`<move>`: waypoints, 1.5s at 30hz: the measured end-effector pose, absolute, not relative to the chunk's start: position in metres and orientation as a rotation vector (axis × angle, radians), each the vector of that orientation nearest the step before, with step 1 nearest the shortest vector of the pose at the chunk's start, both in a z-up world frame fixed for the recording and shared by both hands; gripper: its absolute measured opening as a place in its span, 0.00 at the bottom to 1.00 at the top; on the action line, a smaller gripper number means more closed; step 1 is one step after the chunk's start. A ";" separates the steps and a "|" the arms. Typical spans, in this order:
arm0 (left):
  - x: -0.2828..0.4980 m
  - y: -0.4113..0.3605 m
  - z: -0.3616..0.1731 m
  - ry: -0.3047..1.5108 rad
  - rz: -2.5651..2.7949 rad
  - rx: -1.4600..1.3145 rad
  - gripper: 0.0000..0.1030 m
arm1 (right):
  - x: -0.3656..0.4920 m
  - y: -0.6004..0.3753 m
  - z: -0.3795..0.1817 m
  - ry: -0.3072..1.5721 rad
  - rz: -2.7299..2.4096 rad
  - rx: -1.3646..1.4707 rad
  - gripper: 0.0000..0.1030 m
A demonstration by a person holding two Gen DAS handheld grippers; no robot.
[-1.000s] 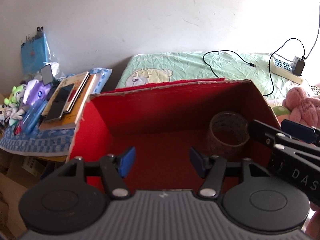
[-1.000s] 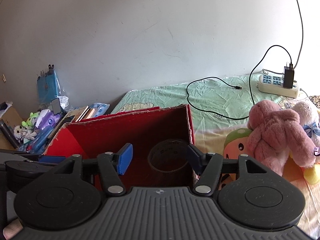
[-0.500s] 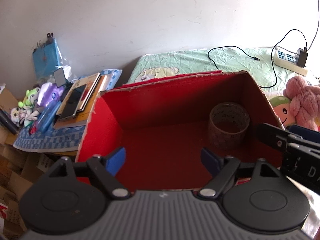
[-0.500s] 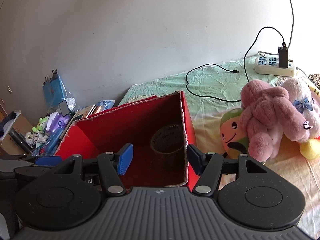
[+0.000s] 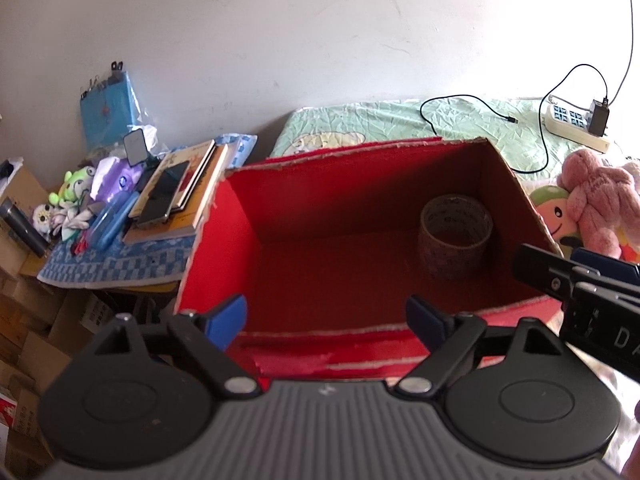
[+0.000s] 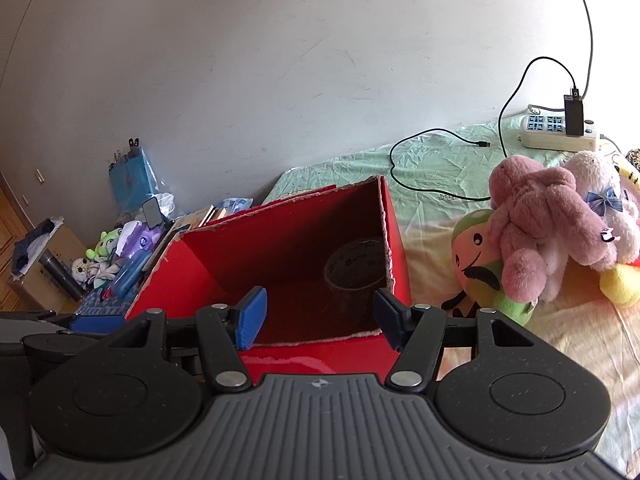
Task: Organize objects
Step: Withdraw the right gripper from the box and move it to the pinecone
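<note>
Holding both tools just short of the near wall of the red box, we are between items: the left hand-held gripper is opening its jaws with nothing between them, and the right hand-held gripper stands spread and empty too. The tape roll already stands on end in the box's far right corner, close to both walls. The box sits on the bed, at its left edge beside a cluttered bench.

We judge the next step to be fetching another object, most likely the pink plush lying on the bed to the right of the box, leaning on the green plush. For that we should use the right tool, approach from above, and pinch the body rather than a limb so it does not dangle. We should lift clear of the box's ragged rim before lowering, and set the plush in the bare left half so the roll is not knocked over.
</note>
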State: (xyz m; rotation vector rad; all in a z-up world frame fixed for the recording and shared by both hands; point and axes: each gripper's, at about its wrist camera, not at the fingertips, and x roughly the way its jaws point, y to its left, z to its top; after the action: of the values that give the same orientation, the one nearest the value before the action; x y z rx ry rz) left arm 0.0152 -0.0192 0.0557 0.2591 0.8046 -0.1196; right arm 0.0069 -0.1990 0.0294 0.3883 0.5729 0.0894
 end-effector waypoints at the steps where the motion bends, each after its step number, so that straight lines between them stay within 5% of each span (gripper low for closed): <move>1: 0.012 -0.019 0.055 0.806 -0.121 0.260 0.86 | 0.005 -0.199 0.029 0.575 0.092 0.388 0.61; 20: -0.008 -0.027 0.025 0.899 -0.153 0.280 0.86 | -0.016 -0.208 0.006 0.662 0.123 0.441 0.56; 37: -0.055 -0.014 0.003 0.935 -0.634 0.239 0.86 | -0.032 -0.250 -0.048 0.966 0.216 0.755 0.53; 40: -0.061 -0.020 -0.001 0.951 -0.719 0.232 0.84 | -0.034 -0.257 -0.056 1.014 0.234 0.845 0.53; 45: -0.066 -0.032 -0.015 1.004 -0.788 0.232 0.66 | -0.036 -0.266 -0.065 1.070 0.257 0.936 0.52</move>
State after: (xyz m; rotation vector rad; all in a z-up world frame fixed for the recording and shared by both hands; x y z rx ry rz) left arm -0.0663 -0.0317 -0.0146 0.2315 1.0039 -0.7883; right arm -0.0355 -0.2665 -0.0646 0.9362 1.0697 0.2568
